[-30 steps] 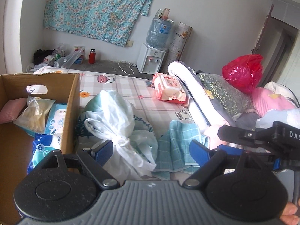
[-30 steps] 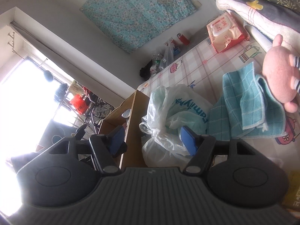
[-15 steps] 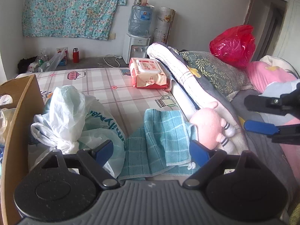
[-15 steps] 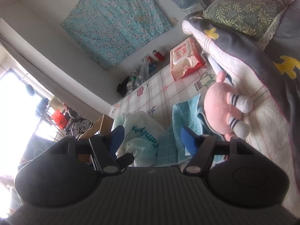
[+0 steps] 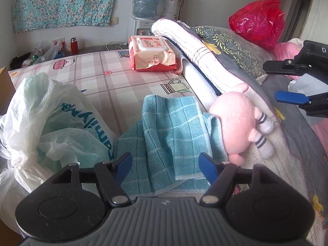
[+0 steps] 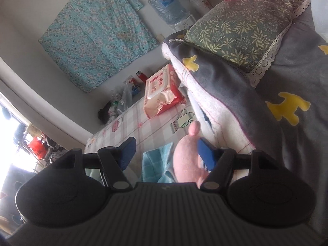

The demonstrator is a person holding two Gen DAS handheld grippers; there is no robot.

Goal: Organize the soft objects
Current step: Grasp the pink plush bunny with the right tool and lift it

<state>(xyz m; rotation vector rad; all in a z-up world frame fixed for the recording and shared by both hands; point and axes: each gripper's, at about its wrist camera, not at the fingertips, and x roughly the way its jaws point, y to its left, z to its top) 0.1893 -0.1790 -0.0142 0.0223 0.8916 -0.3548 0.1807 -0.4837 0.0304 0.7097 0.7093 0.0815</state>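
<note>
A teal checked towel (image 5: 174,135) lies crumpled on the bed sheet, and a pink plush toy (image 5: 237,121) rests against its right edge. My left gripper (image 5: 166,164) hangs just above the towel. Its jaws are closing with towel folds between the blue pads, which do not visibly press on it. My right gripper (image 5: 274,84) shows at the right edge of the left wrist view, open. In the right wrist view, my right gripper (image 6: 167,151) is over the plush toy (image 6: 184,160), which sits close to the right pad. The towel (image 6: 155,164) peeks out beside it.
Knotted white plastic bags (image 5: 51,127) lie left of the towel, by a cardboard box edge (image 5: 5,90). A wet-wipes pack (image 5: 151,53) sits farther back on the sheet. A folded grey quilt (image 5: 205,53), a leaf-print pillow (image 5: 231,41) and a red bag (image 5: 258,20) fill the right.
Both views have swung right, away from the cardboard box and bags, onto the towel and plush. My left gripper sank toward the towel and its jaws narrowed. My right gripper came over the plush.
</note>
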